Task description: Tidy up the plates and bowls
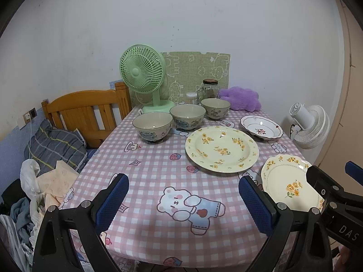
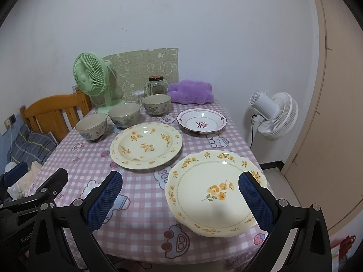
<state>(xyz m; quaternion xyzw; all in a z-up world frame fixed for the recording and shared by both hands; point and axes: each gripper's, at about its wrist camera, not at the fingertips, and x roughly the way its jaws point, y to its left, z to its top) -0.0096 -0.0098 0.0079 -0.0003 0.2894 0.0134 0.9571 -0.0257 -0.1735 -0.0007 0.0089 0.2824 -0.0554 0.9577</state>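
Observation:
Three grey-green bowls stand in a row at the back: left bowl (image 1: 152, 125) (image 2: 91, 127), middle bowl (image 1: 187, 116) (image 2: 124, 114), right bowl (image 1: 215, 108) (image 2: 156, 104). A large cream flowered plate (image 1: 221, 149) (image 2: 146, 145) lies mid-table. A white plate with a red character (image 1: 261, 127) (image 2: 201, 120) lies behind it to the right. A scalloped cream flowered plate (image 1: 288, 182) (image 2: 215, 192) lies at the front right. My left gripper (image 1: 183, 200) is open and empty above the front of the table. My right gripper (image 2: 180, 198) is open and empty, its right finger over the scalloped plate.
The table has a pink checked cloth (image 1: 158, 165). At its back stand a green fan (image 1: 141, 77), a glass jar (image 1: 209, 89), a cotton-swab box (image 1: 191, 97) and a purple cushion (image 1: 240, 97). A white fan (image 2: 274, 115) stands right of the table. A wooden bed with bedding (image 1: 68, 122) is left.

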